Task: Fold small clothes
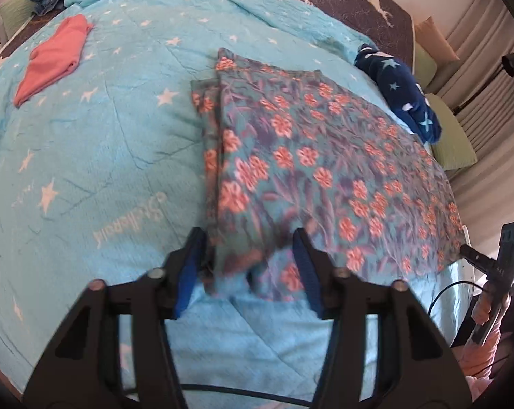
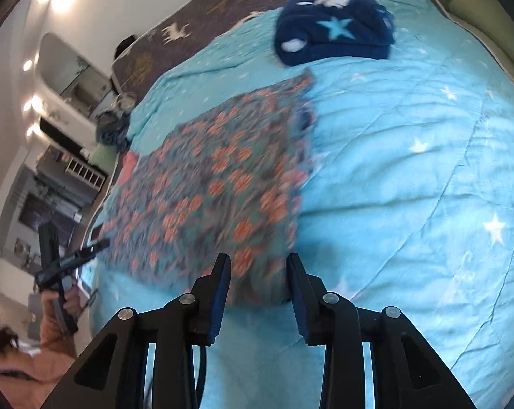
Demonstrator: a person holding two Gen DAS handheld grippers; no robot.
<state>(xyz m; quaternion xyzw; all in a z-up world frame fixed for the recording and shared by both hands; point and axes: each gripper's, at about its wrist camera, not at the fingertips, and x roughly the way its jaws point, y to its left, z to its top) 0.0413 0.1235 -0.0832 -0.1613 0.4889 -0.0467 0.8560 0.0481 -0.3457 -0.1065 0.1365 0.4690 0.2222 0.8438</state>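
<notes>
- Jaws of the left gripper [image 1: 249, 266] are seen parted, blue pads set apart, with the near edge of the floral garment [image 1: 311, 156] framed between them; no pad is seen pressing the cloth, so it is released.
- The right gripper [image 2: 258, 286] is likewise held unclenched, its pads standing to either side of the garment's near corner [image 2: 222, 184], nothing being pinched.
- The floral garment is laid flat on the light blue star-print quilt [image 1: 96, 143], folded over on itself, layered edges being shown along its left side in the left wrist view.
- In the left wrist view the right gripper is glimpsed at the far right edge, held in a hand [image 1: 485, 306]; in the right wrist view the left gripper is caught at the left edge.
- Beyond the garment, a navy star-patterned piece [image 1: 403, 95] is found bunched near the quilt's far right edge, apart from the floral cloth.
- Far left, a folded coral-pink piece [image 1: 54, 58] is spotted lying alone on the quilt.
- Farthest back, a dark bedcover with pale deer shapes [image 1: 369, 3] is revealed.
</notes>
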